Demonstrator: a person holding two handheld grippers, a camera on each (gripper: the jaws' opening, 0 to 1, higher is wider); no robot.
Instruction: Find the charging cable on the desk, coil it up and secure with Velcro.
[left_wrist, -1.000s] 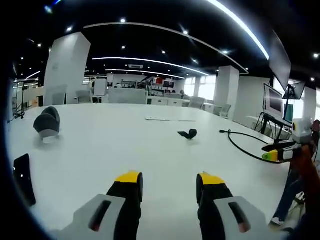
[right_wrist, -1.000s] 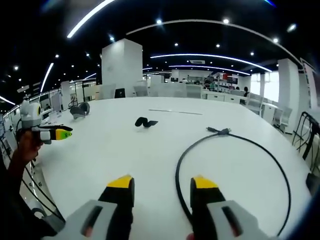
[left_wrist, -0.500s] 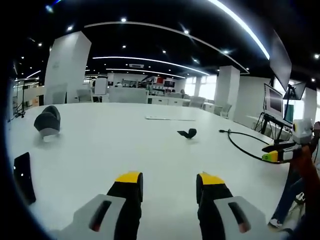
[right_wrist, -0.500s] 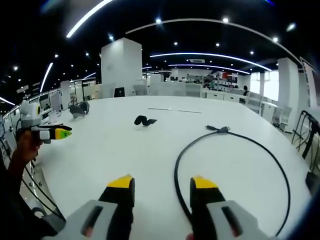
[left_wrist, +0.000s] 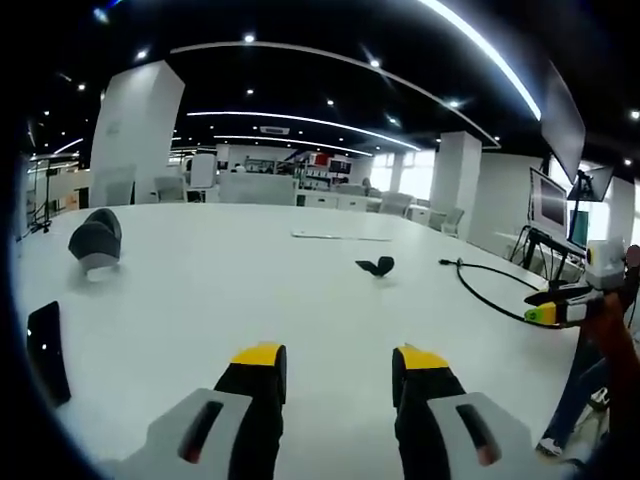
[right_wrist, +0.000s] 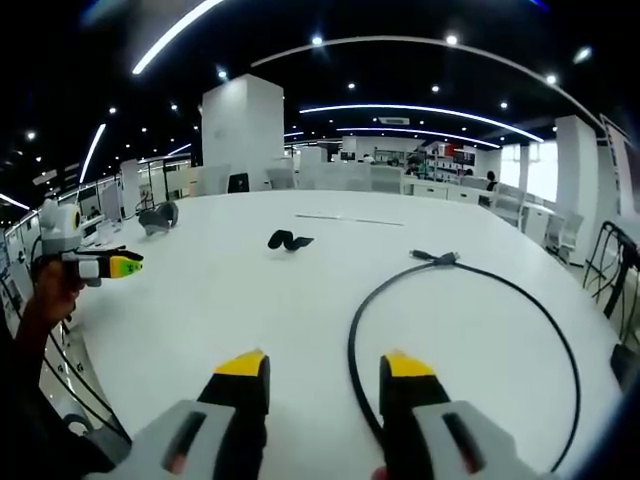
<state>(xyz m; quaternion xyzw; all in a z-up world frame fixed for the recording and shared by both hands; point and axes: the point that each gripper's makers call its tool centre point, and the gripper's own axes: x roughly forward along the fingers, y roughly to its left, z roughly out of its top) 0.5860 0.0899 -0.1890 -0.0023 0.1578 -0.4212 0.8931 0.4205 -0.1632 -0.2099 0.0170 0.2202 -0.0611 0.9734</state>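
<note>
no readable text, labels or numbers on anything, distant signage too blurred to make out

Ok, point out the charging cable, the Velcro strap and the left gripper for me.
charging cable (right_wrist: 352, 330): right gripper view, left side of its loop.
Velcro strap (right_wrist: 289, 240): right gripper view, middle of the curled strip.
left gripper (left_wrist: 335, 365): left gripper view, gap between its yellow tips.

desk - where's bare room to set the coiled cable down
Free: the white desk between the black Velcro strap and the right hand-held gripper. Crowded: the right side, taken up by the charging cable loop.
</note>
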